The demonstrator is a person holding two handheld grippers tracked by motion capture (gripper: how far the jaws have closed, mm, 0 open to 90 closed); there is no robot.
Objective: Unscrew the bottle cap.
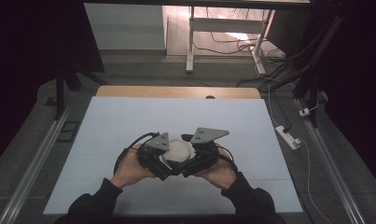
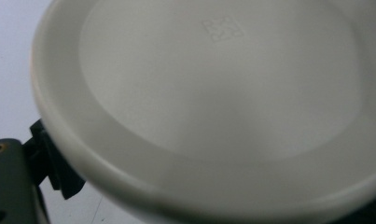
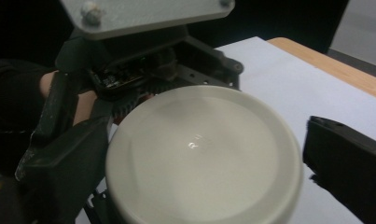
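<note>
Sitting between both tongs: a round white lid-topped container point(image 1: 178, 150), near the middle of the bench point(image 1: 129, 121), toward the person's edge.

High view: left tongs point(image 1: 163, 164) come in from the container's left, right tongs point(image 1: 191, 164) from its right. The two bodies meet below the container and flank it on both sides. Person's hands grip each from behind.

Right gripper view: container point(image 3: 202, 156) lies between the right tongs' own jaws. One black jaw is at its left, touching or nearly touching the rim; the other sits off to the right with a visible gap to the rim. So right tongs are spread around it, not clamped. Left tongs' body and grey plate sit just behind the container here, hard up against its far side.

Left gripper view: container top point(image 2: 213, 93) is very close to the camera, tilted across the frame, embossed mark on the lid. One black jaw tip pokes out at lower left, right beside the rim. The other jaw is hidden, so I cannot tell whether the left tongs are spread or pinching it.

White sheet covers the bench; wooden edge shows at the far side.
</note>
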